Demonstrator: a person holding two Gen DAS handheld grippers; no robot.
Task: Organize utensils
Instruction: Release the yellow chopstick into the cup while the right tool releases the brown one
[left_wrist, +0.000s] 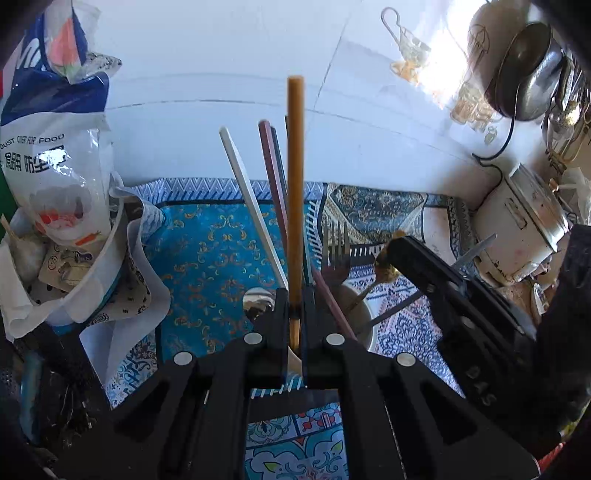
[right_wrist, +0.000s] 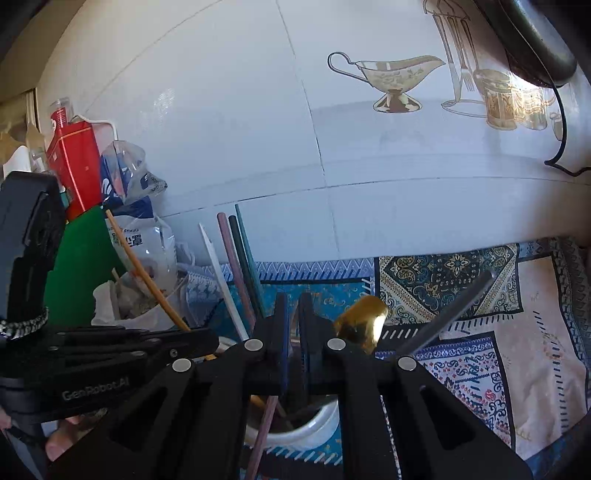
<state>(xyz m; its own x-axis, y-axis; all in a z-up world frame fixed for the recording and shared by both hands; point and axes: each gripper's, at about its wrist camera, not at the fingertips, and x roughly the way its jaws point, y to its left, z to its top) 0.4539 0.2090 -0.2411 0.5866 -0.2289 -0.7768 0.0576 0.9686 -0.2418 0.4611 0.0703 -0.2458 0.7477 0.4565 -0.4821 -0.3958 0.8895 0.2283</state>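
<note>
Left wrist view first: the left tool (left_wrist: 294, 317) is clenched on a tan wooden chopstick (left_wrist: 295, 192), which stands almost upright between its two fingers, its top end up against the white tiled wall (left_wrist: 207, 55). Its lower end dips toward the white cup (left_wrist: 364, 314) just below the fingers. A white chopstick (left_wrist: 251, 201) and a pink chopstick (left_wrist: 273, 173) lean out of the cup to the left, a fork (left_wrist: 335, 247) stands tines-up to the right, and a gold spoon (left_wrist: 386, 267) sits by the tip of the right tool (left_wrist: 399, 245). The cup rests on a blue patterned cloth (left_wrist: 207, 258) spread over the tabletop. A plastic bag (left_wrist: 55, 162) is bunched up on the left.

Over to the right wrist view: the right tool (right_wrist: 292, 325) has its fingers pressed nearly together right above the cup (right_wrist: 317, 430). Something thin sits in the narrow slot between them, but what it is I cannot tell. The gold spoon (right_wrist: 364, 325) rises just right of the fingers, a grey handle (right_wrist: 452, 314) slants away further right. The left tool (right_wrist: 110, 350) reaches in from the left, the tan chopstick (right_wrist: 147, 277) slanting up from it. The person's fingertips (right_wrist: 61, 445) show at the lower left.
</note>
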